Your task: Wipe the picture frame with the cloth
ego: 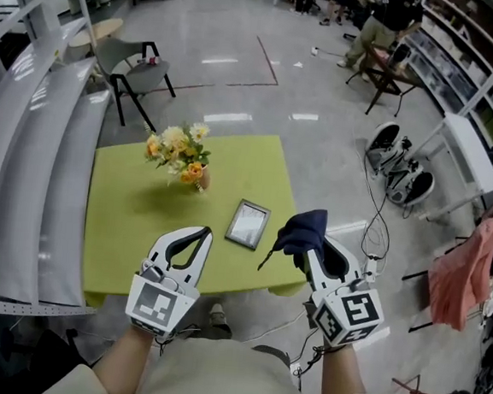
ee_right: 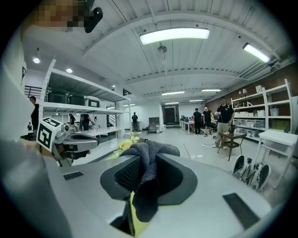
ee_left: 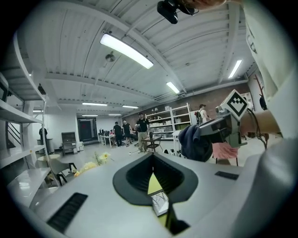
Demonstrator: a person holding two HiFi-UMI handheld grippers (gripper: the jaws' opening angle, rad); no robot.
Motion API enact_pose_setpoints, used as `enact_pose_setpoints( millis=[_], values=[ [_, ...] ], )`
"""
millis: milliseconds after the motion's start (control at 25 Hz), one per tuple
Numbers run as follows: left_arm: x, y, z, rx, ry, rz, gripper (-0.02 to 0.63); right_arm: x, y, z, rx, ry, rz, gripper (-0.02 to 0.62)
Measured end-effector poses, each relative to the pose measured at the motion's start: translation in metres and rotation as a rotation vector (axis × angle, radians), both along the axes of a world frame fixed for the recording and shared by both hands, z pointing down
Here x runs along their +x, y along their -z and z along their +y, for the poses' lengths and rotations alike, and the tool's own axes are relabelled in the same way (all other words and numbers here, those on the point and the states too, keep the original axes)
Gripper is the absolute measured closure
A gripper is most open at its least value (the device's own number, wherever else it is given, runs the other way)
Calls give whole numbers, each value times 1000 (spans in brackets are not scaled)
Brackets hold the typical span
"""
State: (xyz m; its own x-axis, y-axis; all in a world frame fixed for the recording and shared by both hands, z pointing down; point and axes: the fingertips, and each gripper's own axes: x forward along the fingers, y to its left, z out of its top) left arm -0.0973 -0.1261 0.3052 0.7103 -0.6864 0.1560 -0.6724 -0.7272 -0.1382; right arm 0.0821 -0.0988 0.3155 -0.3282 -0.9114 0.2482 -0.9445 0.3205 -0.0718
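Clearly the right gripper (ego: 312,256) is clamped on a dark blue cloth (ego: 302,229): in the right gripper view the knitted fabric is pinched between the jaws, bunching up over their tips and hanging down in the gap below. The left gripper (ego: 203,233) has its jaws drawn together at the tips with nothing between them. Through the narrow slit under them, the left gripper view shows only the tabletop and the picture frame (ee_left: 159,203) below. Both grippers are held above the near edge of a yellow-green table (ego: 120,215), apart from each other and touching nothing on it. The picture frame lies flat near the middle of the table, slightly turned, ahead of and between the two grippers. Farther back on the table stands a bunch of yellow and orange flowers (ego: 180,150) in a small vase (ego: 203,179), largely hidden by the blooms. Around the table is a grey, glossy floor (ego: 242,54), with a grey chair (ego: 138,69) beyond the far left corner, white shelving (ego: 27,155) along the left, and people (ego: 386,20) at the back of the room. A pink cloth (ego: 464,273) hangs at the right.
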Motion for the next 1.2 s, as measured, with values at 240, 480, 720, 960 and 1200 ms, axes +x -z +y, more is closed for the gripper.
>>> enact_pose_setpoints(
  millis=[240, 480, 720, 960, 1200],
  values=[
    [4, -22, -39, -24, -30, -7, 598, -8, -22, -43, -51, 2, 19, 506],
    [10, -64, -62, -114, -13, -39, 598, -4, -52, -71, -120, 33, 31, 506],
    [30, -112, -77, -205, 4, -97, 598, 0, -90, -103, -188, 121, 38, 505],
    [48, -169, -95, -321, 43, -123, 598, -3, -132, -142, -234, 236, 56, 505],
    [58, -228, -110, -418, 72, -164, 598, -19, -180, -176, -281, 339, 77, 505]
  ],
)
